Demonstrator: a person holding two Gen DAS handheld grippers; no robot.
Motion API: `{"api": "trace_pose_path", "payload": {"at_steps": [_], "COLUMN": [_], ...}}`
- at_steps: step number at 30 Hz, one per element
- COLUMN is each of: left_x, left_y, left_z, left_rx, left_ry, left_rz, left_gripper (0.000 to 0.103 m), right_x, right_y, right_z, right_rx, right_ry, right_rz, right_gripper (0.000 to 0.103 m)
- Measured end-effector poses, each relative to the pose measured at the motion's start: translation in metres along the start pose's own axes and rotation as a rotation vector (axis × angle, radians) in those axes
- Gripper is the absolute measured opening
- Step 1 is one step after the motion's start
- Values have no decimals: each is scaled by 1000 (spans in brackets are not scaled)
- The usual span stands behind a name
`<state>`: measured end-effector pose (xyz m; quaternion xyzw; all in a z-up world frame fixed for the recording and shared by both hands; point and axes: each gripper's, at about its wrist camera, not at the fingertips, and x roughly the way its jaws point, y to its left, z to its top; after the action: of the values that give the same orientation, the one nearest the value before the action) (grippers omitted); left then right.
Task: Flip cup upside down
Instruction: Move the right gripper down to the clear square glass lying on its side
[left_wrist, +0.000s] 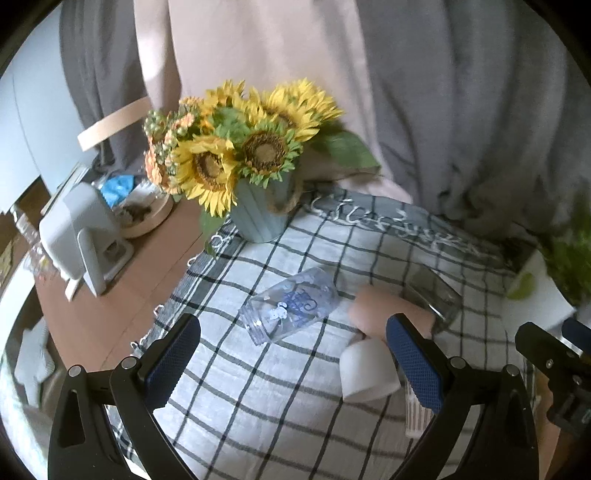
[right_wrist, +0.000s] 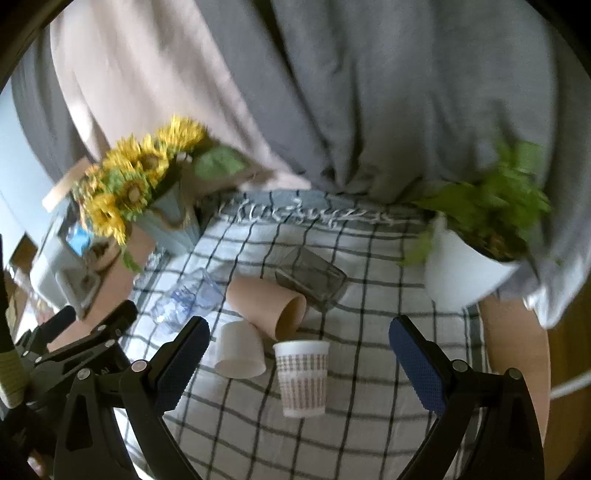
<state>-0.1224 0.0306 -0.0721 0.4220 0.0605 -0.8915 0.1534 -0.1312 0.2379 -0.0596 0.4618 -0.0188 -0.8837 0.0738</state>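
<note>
A checked cloth (right_wrist: 332, 424) covers the surface, its fringed edge at the far side against grey and pink curtains (right_wrist: 369, 92). In the right wrist view the right gripper (right_wrist: 299, 354) is released, jaws wide apart, with a patterned paper cup (right_wrist: 303, 376) standing upright, mouth up, on the cloth between its fingers and touching neither. Just left of it a white cup (right_wrist: 240, 352) stands mouth down. Behind these a pink cup (right_wrist: 267, 304) lies on its side, mouth toward the camera, with a dark glass (right_wrist: 312, 277) on its side to the right and a clear printed cup (right_wrist: 192, 299) on its side to the left. Farther off, a sunflower vase (right_wrist: 170, 218) stands far left and a white plant pot (right_wrist: 461, 273) far right. The left wrist view shows the left gripper (left_wrist: 293, 347) also spread open, holding nothing, and only a sliver of the paper cup behind its right finger. It alone shows the bare brown tabletop (left_wrist: 110, 306) left of the cloth, with a small white device (left_wrist: 81, 240) and a round tray (left_wrist: 147, 214) of clutter.
</note>
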Motion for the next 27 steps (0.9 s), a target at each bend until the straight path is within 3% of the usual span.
{"api": "trace_pose_path", "payload": {"at_steps": [8,17,27], "left_x": [54,94,117], "left_y": [-21,-38,-46], "left_z": [9,13,20], "left_rx": [-82,-128,-125], "left_ry": [130,191,205], "left_rz": [89,136,186], "left_gripper": [103,103,103], "right_x": [93,186,227], "right_y": [-5,-1,-7], "right_z": [48,71,74], "right_rx": [-146,-277,-303], "right_ry": [261,519,590], "right_rz": [58,61,72], "right_gripper": [98,97,86]}}
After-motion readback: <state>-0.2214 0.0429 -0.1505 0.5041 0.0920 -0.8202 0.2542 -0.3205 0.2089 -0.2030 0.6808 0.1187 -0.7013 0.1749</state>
